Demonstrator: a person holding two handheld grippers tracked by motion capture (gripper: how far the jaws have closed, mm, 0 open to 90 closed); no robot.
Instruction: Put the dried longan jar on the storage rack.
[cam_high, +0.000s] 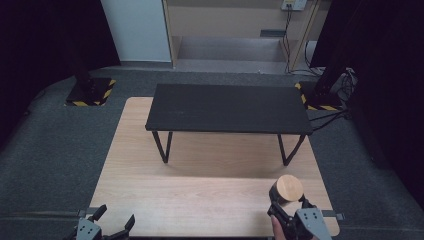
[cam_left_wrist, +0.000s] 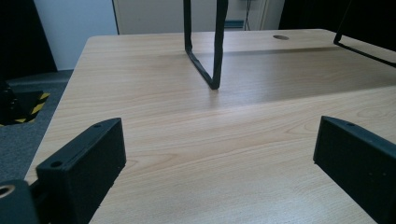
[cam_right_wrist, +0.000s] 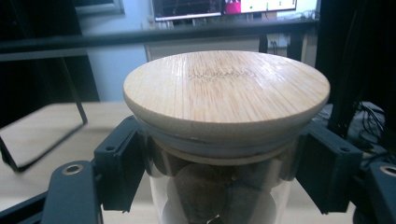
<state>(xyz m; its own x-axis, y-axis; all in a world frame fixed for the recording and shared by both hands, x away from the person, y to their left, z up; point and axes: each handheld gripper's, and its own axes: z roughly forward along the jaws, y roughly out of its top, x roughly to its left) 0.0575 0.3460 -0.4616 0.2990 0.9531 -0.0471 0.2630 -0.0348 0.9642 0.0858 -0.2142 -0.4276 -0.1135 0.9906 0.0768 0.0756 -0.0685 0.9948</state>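
A glass jar (cam_high: 286, 191) with a round bamboo lid (cam_right_wrist: 226, 86) and dark round pieces inside stands upright near the table's front right corner. My right gripper (cam_high: 288, 204) is shut on the jar, its two black jaws pressed against the glass just under the lid (cam_right_wrist: 219, 163). My left gripper (cam_high: 114, 221) stays at the front left edge of the table, jaws spread wide with bare wood between them (cam_left_wrist: 219, 154).
A black low shelf (cam_high: 227, 107) on thin metal legs stands across the far half of the light wooden table (cam_high: 200, 200); one leg (cam_left_wrist: 205, 56) rises ahead of the left gripper. Grey carpet and black stands surround the table.
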